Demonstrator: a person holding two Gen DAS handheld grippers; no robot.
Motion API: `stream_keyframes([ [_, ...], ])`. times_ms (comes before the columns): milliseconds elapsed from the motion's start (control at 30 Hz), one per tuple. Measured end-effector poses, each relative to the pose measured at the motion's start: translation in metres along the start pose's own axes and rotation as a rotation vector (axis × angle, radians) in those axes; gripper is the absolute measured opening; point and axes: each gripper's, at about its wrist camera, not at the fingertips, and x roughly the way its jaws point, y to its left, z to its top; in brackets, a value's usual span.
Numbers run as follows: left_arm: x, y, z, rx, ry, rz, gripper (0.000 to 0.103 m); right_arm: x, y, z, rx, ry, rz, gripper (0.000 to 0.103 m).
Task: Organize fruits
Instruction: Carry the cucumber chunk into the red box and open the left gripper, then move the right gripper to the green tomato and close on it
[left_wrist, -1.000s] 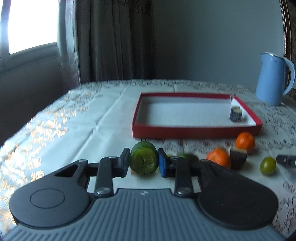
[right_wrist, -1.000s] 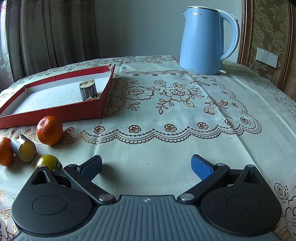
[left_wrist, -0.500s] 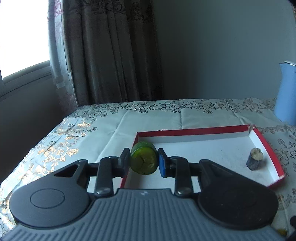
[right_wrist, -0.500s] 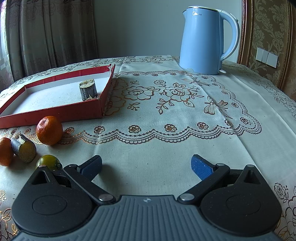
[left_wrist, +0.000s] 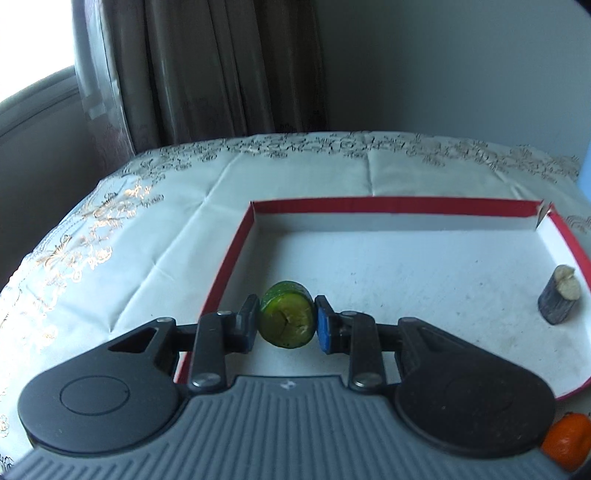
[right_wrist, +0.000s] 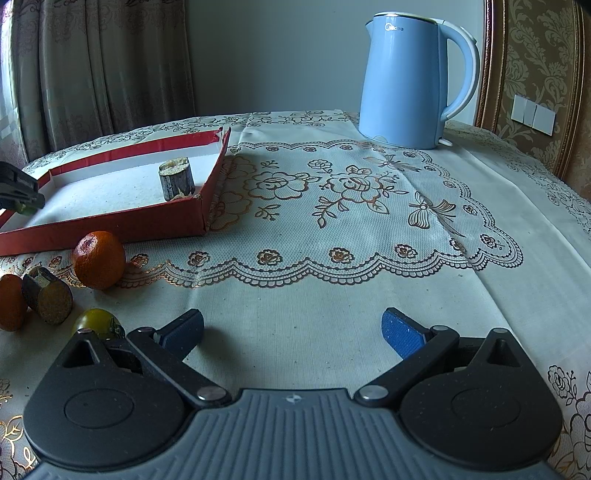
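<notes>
1. The left gripper (left_wrist: 286, 324) is closed narrowly on a short green cucumber chunk with a pale cut face (left_wrist: 286, 320), both pads pressed against its sides. The chunk is held over the near-left part of the shallow red cardboard tray with a white inside (left_wrist: 236, 254); whether it touches the tray floor cannot be told.
2. The right gripper (right_wrist: 291, 330) has its 2 blue-padded fingers spread wide, holding nothing, low over the cream lace tablecloth with gold flower print (right_wrist: 332, 229).
3. A dark-barked stub of cane with a pale cut top (left_wrist: 557, 299) stands upright inside the tray near its right wall, well apart from the cucumber chunk.
4. In the right wrist view, outside the tray's front wall, lie 1 whole orange tangerine (right_wrist: 98, 259), a second dark cane stub lying on its side (right_wrist: 47, 295) just left of it, and another tangerine (right_wrist: 11, 302) cut off by the frame edge, touching or nearly touching that stub.
5. A small yellow-green round fruit (right_wrist: 96, 323) sits just beside the right gripper's left finger, partly hidden by the gripper body.
6. A light blue electric kettle (right_wrist: 410, 81) stands at the far side of the table, well apart from the fruit.
7. In the left wrist view 1 tangerine shows only at the lower right corner, behind the gripper body.
8. The left gripper appears in the right wrist view only as a dark tip at the left edge.
</notes>
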Motion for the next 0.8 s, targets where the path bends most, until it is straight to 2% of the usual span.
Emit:
stream_keyframes([
  [233, 0.005, -0.002, -0.001, 0.005, 0.028, -0.009, 0.031, 0.0, 0.0, 0.0, 0.0, 0.0, 0.0, 0.103],
  [300, 0.001, -0.001, -0.001, 0.007, 0.007, -0.003, 0.054, 0.0, 0.0, 0.0, 0.0, 0.0, 0.0, 0.103],
  [333, -0.003, 0.0, -0.002, 0.007, -0.008, 0.004, 0.061, -0.001, 0.0, 0.0, 0.0, 0.0, 0.0, 0.103],
  [367, -0.009, 0.001, -0.002, 0.007, -0.025, 0.009, 0.072, -0.001, 0.0, 0.0, 0.0, 0.0, 0.0, 0.103],
  [467, -0.032, 0.01, -0.006, -0.004, -0.07, 0.001, 0.085, -0.001, 0.0, 0.0, 0.0, 0.0, 0.0, 0.103],
  [500, -0.042, 0.015, -0.009, -0.013, -0.088, -0.001, 0.094, -0.001, 0.0, 0.0, 0.001, 0.0, 0.0, 0.103],
  [567, -0.067, 0.029, -0.022, -0.034, -0.149, 0.01, 0.103, -0.001, 0.0, 0.0, 0.001, 0.0, 0.0, 0.103],
  [700, -0.11, 0.061, -0.062, -0.068, -0.252, 0.039, 0.103, -0.001, -0.001, 0.0, 0.001, 0.0, 0.0, 0.103],
  [800, -0.132, 0.083, -0.094, -0.072, -0.269, 0.073, 0.103, 0.0, 0.0, 0.0, 0.003, -0.001, 0.003, 0.103],
])
